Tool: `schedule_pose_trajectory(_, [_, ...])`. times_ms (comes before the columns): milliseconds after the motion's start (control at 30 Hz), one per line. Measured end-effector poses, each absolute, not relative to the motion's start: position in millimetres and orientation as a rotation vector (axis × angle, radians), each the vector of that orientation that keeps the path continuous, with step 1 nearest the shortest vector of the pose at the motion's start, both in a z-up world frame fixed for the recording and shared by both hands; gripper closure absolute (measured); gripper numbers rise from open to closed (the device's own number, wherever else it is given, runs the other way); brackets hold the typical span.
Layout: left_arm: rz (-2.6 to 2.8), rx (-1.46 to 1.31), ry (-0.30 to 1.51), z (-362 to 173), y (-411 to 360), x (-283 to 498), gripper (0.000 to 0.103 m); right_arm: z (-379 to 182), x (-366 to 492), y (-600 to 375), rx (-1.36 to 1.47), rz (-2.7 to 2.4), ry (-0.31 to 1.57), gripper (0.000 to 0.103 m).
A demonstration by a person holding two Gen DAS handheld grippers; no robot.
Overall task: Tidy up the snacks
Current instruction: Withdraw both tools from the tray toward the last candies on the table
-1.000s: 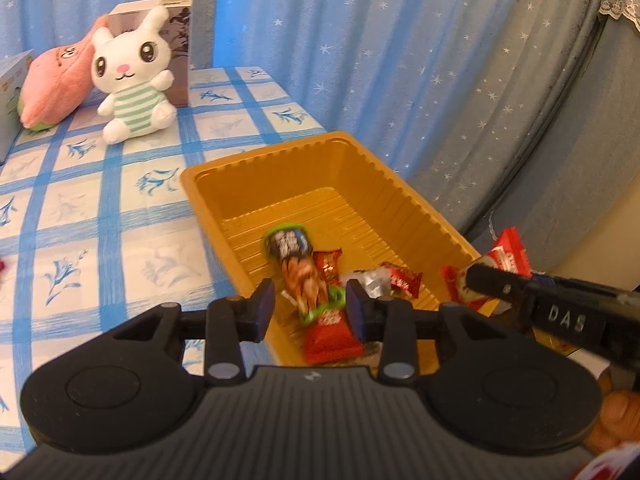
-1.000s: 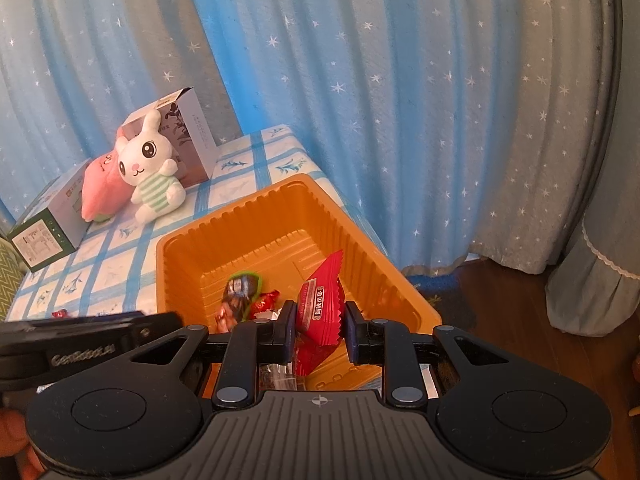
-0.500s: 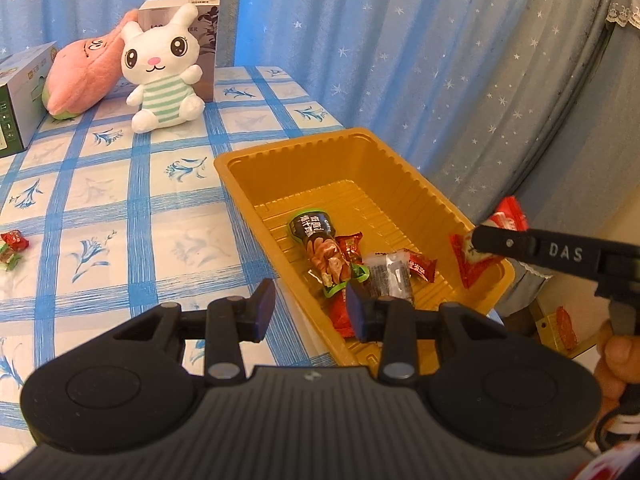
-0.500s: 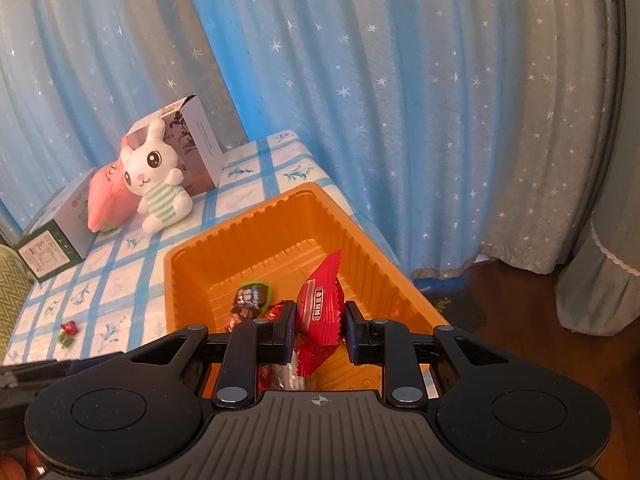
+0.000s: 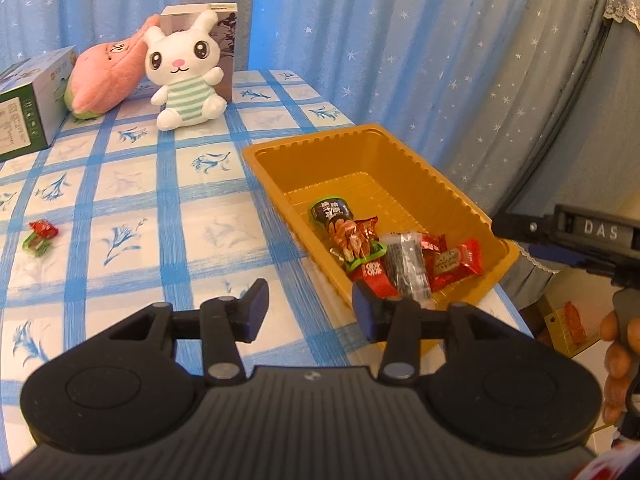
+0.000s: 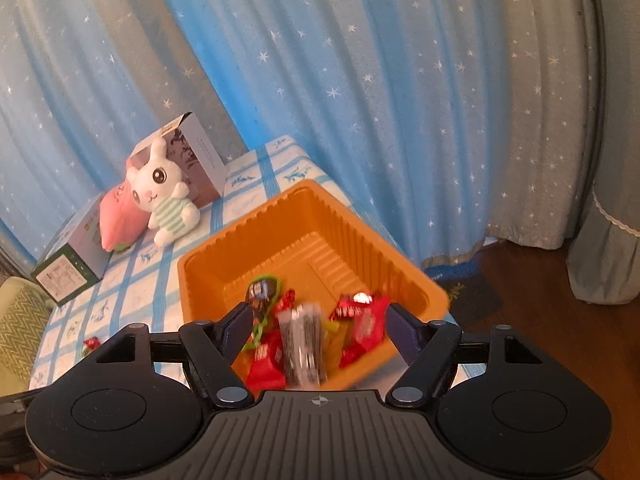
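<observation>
A: We see our left hand-held gripper with its jaws spread fairly wide and nothing between them, hovering over the bench with its blue-and-white checked cloth. The orange ribbed plastic tray sits at two o'clock from it, at the bench's right edge.

B: And our right hand-held gripper stands wide apart too, empty, poised above the tray's near end. In the left wrist view its black body shows at three o'clock, past the tray's right rim.

A: Inside the tray we count several wrappers bunched at the near end: a dark, green-edged snack packet printed with nuts, a clear-and-black striped packet beside it, a red packet with white lettering partly under both, and a shiny red wafer-style packet at the right, near the tray wall.

B: From the right wrist the red wafer-style packet looks blurred, lying between our spread fingers and apart from both; we cannot tell whether it lies flat.

A: Well apart from the tray, at nine o'clock on the bench, two small sweets lie together: one red-wrapped candy and one green-wrapped candy, touching or nearly so.

B: At the far end, around eleven o'clock, a white plush rabbit in a green striped shirt sits upright against a grey-and-white carton, with a pink plush toy leaning at its side and a green-and-white box further left.
</observation>
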State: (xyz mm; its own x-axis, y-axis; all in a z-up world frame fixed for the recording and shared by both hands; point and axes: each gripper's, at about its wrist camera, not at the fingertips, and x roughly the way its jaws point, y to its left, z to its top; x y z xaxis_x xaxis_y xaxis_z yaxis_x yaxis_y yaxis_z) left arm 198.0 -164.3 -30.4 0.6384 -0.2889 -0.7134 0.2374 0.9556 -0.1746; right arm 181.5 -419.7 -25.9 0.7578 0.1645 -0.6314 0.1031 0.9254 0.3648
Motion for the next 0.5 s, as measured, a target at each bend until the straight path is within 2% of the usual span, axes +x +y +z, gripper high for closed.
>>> schedule_pose_trajectory(500, [-0.246, -0.083, 0.778, 3.6, -120.8, 121.5, 0.035, -0.5, 96.0, -381.6, 0.421, 0.048, 0.738, 0.03])
